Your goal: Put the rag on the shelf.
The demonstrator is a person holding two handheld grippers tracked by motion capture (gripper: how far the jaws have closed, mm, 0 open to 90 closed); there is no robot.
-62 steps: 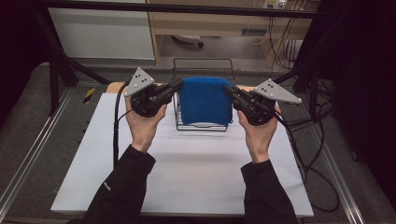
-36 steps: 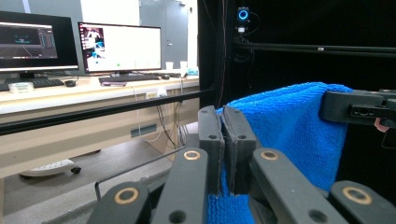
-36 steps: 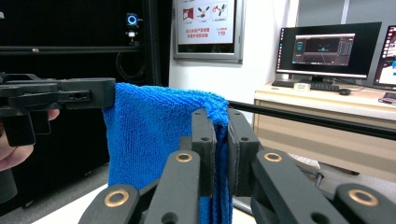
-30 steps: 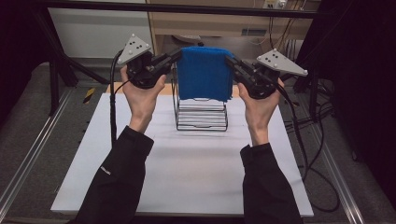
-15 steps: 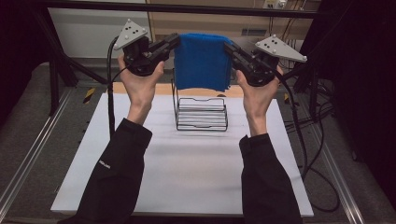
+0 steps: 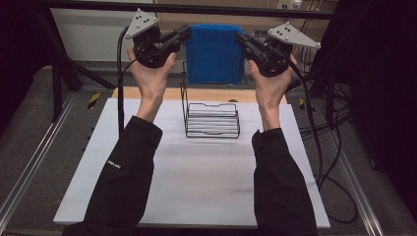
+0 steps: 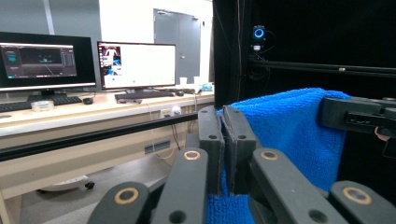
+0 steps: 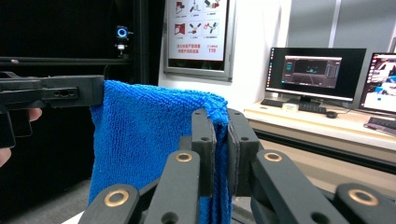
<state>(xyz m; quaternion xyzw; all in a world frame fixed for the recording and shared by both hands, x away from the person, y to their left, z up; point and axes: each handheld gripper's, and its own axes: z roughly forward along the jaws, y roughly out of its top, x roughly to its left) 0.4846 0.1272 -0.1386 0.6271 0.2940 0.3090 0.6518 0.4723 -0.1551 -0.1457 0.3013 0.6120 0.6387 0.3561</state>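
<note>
Towel [image 6: 214,54], blue terry cloth with a looped nap, hangs as a flat folded rectangle between the two grippers, raised above the wire rack [image 6: 212,118]. Left gripper [image 6: 183,33] is clamped on the towel's upper left corner; in the left gripper view its black jaws stand nearly together with blue cloth pinched between them. Right gripper [image 6: 241,39] is clamped likewise on the upper right corner. Below the grippers lies a white, matte table [image 6: 196,187], flat and rectangular; the rack on it is thin black wire, with a barred floor and an upright back. Beyond the grippers, a pale desk [image 7: 93,109] carries lit monitors [image 7: 135,65].
</note>
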